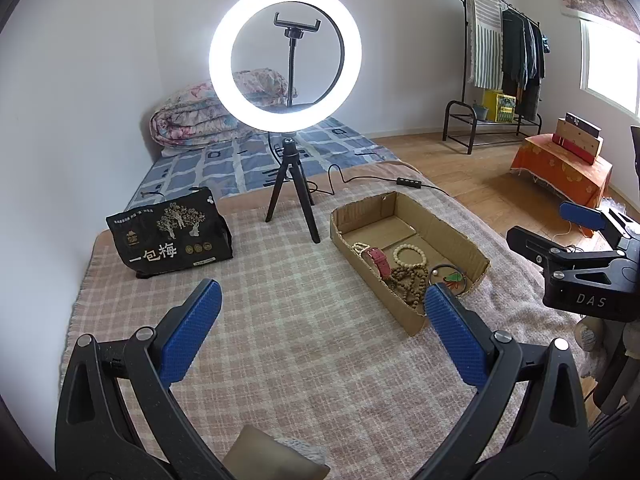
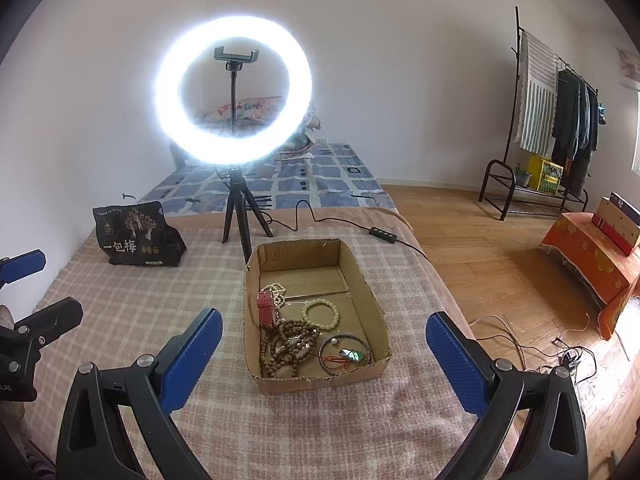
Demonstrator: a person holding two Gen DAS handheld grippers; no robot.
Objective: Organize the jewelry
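Note:
An open cardboard box (image 1: 472, 246) (image 2: 370, 292) lies on the checked blanket. In it are a red watch (image 2: 267, 310) (image 1: 378, 261), a cream bead bracelet (image 2: 320, 314) (image 1: 410, 255), a heap of brown prayer beads (image 2: 288, 346) (image 1: 412, 282), a pale bead strand (image 2: 277, 292) and a dark bangle with a green pendant (image 2: 347, 353) (image 1: 450, 278). My left gripper (image 1: 320, 316) is open and empty above the blanket, left of the box. My right gripper (image 2: 322, 344) is open and empty, its fingers on either side of the box's near end, above it.
A lit ring light on a black tripod (image 1: 286, 60) (image 2: 234, 92) stands behind the box, its cable and switch (image 2: 382, 234) trailing right. A black snack bag (image 1: 170, 236) (image 2: 134, 238) sits far left. The blanket's right edge drops to a wooden floor (image 2: 500, 272) with loose cables.

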